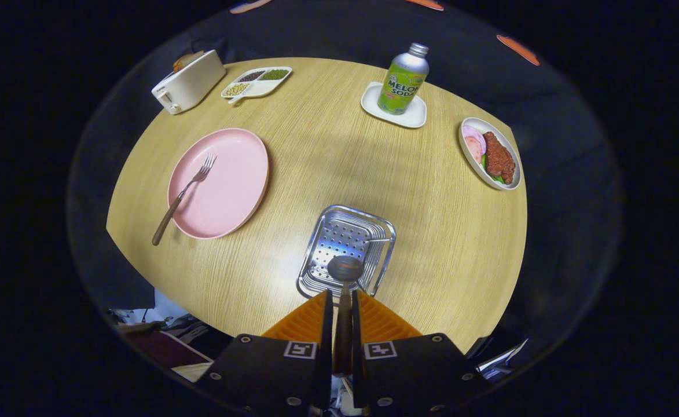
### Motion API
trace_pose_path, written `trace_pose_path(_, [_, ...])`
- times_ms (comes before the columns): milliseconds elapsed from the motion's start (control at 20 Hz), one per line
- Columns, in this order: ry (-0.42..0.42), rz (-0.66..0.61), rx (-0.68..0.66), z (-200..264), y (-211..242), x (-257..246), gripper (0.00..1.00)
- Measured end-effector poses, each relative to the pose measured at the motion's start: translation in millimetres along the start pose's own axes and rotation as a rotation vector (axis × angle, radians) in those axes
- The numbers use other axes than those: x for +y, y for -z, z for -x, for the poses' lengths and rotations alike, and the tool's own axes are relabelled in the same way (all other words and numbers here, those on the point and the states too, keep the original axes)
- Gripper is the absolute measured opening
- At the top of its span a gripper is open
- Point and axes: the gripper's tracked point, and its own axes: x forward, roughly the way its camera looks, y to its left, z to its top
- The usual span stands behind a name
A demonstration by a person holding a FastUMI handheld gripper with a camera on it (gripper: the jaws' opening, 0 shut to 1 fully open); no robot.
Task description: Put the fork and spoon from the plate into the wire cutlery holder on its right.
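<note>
My gripper [342, 301] is shut on the spoon's handle. The spoon [344, 271] points forward from between the fingers, and its metal bowl hangs over the near side of the wire cutlery holder [374, 229], a square perforated steel basket seen from above. Left of the holder lies a pink plate [232, 191]. A fork [184, 195] with a brown handle rests on the plate, tines toward the far side, handle sticking out over the plate's near left rim onto the wooden table [327, 156].
A white toaster [188, 82] and a divided snack dish [256, 81] stand at the far left. A green soda bottle [403, 79] stands on a white coaster [414, 116] at the far middle. An oval dish of food [490, 153] sits at the right.
</note>
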Motion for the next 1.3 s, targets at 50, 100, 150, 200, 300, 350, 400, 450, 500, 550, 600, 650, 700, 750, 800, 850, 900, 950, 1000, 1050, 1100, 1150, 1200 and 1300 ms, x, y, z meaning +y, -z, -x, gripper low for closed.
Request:
trace_pose_path(50, [-0.003, -0.007, -0.014, 5, -2, 1, 0.17])
trace_pose_path(100, [-0.004, -0.015, -0.031, 8, -5, 2, 0.24])
trace_pose_path(150, [-0.004, -0.024, -0.053, 11, -9, 3, 0.27])
trace_pose_path(200, [-0.004, -0.034, -0.073, 15, -13, 5, 0.34])
trace_pose_path(300, [-0.009, -0.053, -0.117, 23, -21, 10, 0.41])
trace_pose_path(350, [-0.012, -0.062, -0.141, 27, -25, 13, 0.41])
trace_pose_path(400, [-0.016, -0.069, -0.162, 30, -28, 18, 0.45])
trace_pose_path(450, [-0.019, -0.078, -0.186, 33, -32, 23, 0.48])
trace_pose_path(500, [-0.023, -0.084, -0.205, 37, -35, 29, 0.56])
trace_pose_path(550, [-0.024, -0.093, -0.224, 39, -37, 35, 0.61])
trace_pose_path(600, [-0.022, -0.102, -0.25, 42, -41, 41, 0.73])
trace_pose_path(650, [-0.018, -0.103, -0.283, 44, -46, 47, 0.81])
trace_pose_path(700, [-0.003, -0.102, -0.31, 47, -51, 51, 0.88])
trace_pose_path(750, [0.01, -0.103, -0.343, 48, -56, 58, 0.93])
trace_pose_path(800, [0.017, -0.109, -0.369, 49, -60, 64, 0.99])
trace_pose_path(850, [0.019, -0.113, -0.392, 50, -63, 73, 0.99])
trace_pose_path(900, [0.018, -0.121, -0.414, 51, -67, 82, 0.99])
trace_pose_path(950, [0.012, -0.127, -0.428, 50, -67, 92, 0.99])
trace_pose_path(1000, [0.007, -0.135, -0.443, 49, -71, 102, 0.99])
trace_pose_path(1050, [0.002, -0.14, -0.458, 47, -72, 113, 0.99])
trace_pose_path(1100, [0.005, -0.143, -0.47, 46, -73, 122, 0.99])
trace_pose_path(1150, [0.007, -0.149, -0.481, 42, -74, 131, 0.99])
trace_pose_path(1200, [0.007, -0.159, -0.495, 41, -76, 140, 0.99])
trace_pose_path(1300, [-0.001, -0.195, -0.528, 38, -83, 161, 0.99])
